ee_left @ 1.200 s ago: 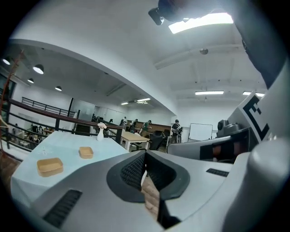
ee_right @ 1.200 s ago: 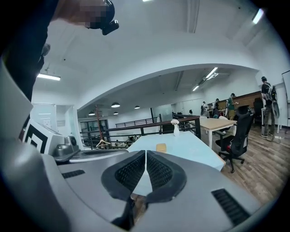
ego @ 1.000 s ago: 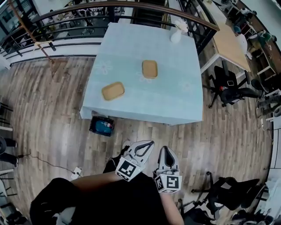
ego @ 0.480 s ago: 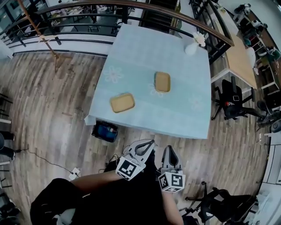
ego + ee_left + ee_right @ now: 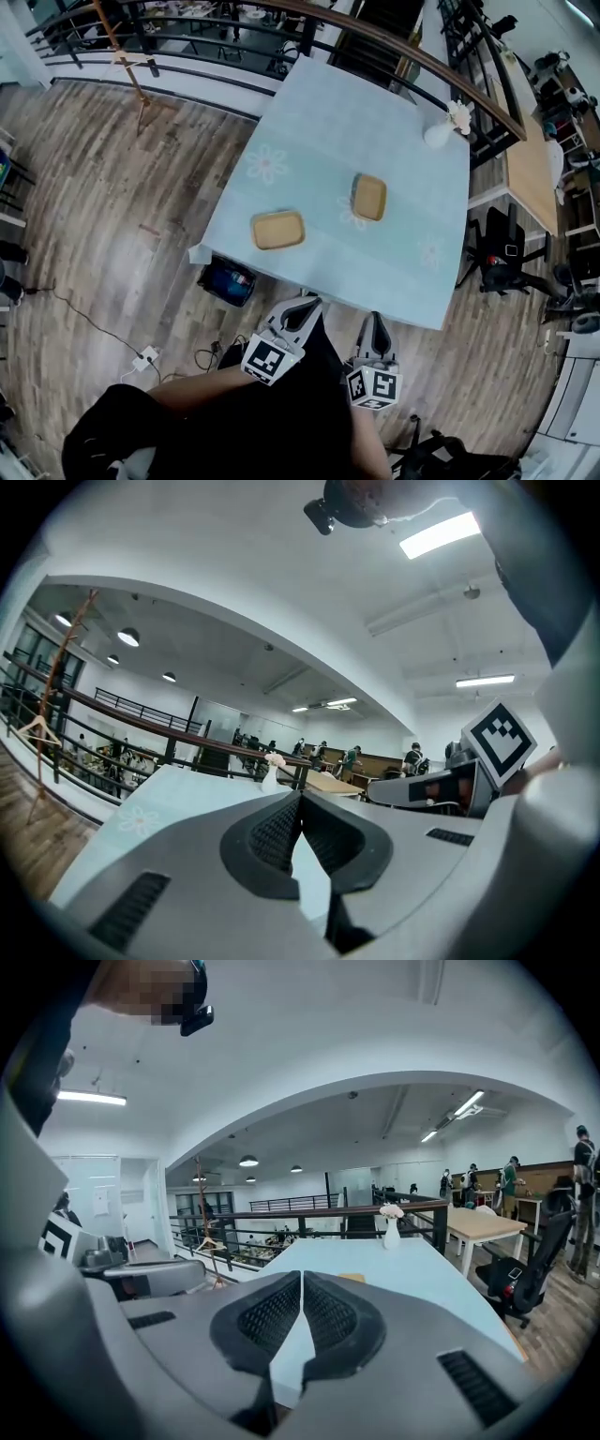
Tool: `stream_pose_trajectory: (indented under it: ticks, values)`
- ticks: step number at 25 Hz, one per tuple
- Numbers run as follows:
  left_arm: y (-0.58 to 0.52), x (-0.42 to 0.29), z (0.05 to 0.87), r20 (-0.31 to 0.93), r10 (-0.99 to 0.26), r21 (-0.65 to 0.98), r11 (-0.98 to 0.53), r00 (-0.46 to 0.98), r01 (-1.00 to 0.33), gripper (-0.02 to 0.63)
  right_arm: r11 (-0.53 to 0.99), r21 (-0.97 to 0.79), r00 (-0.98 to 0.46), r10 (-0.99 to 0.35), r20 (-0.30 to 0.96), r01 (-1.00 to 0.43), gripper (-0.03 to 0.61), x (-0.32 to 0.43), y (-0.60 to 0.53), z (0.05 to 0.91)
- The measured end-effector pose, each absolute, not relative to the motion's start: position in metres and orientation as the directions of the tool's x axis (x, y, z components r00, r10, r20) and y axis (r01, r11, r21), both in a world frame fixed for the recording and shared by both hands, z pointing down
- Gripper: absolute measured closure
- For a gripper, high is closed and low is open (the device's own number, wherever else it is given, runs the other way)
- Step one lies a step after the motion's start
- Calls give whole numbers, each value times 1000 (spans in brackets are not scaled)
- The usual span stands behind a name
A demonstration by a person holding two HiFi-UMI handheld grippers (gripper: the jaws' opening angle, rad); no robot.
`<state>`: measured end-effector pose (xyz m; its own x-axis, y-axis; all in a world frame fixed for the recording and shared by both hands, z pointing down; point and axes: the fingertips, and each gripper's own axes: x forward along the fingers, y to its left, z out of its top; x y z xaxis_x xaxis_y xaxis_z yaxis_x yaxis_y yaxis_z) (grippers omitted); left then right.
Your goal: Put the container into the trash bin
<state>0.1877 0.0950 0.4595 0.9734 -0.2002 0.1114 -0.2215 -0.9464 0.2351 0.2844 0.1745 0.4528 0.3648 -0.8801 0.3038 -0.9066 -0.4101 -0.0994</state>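
Two tan, shallow containers lie on the light blue tablecloth [image 5: 309, 141]: one [image 5: 277, 230] near the front edge, the other [image 5: 369, 197] further right. A dark trash bin [image 5: 227, 280] with blue inside stands on the floor at the table's front left corner. My left gripper [image 5: 303, 307] and right gripper [image 5: 377, 325] are side by side in front of the table, short of its edge, both shut and empty. In the left gripper view the gripper [image 5: 300, 797] has its pads together, and so does the gripper [image 5: 302, 1275] in the right gripper view, where a sliver of a container [image 5: 354, 1278] shows.
A white vase with flowers [image 5: 441, 131] stands at the table's far right corner. A dark railing [image 5: 187, 28] runs behind the table. An office chair [image 5: 506, 267] and a wooden desk [image 5: 530, 169] are to the right. A cable and power strip [image 5: 145, 356] lie on the wooden floor.
Both grippers and the head have drawn closer to the table. The table and bin now sit lower and further right in the head view. Both jaws stay shut.
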Motion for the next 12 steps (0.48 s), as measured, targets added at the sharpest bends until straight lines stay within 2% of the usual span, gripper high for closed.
stream_pose_trajectory:
  ticks: [12]
  values:
    - [8,251,466,181,-279,111,-947,943,-302,604,-362,-159,291,-891,348,-918,545,371,90,493]
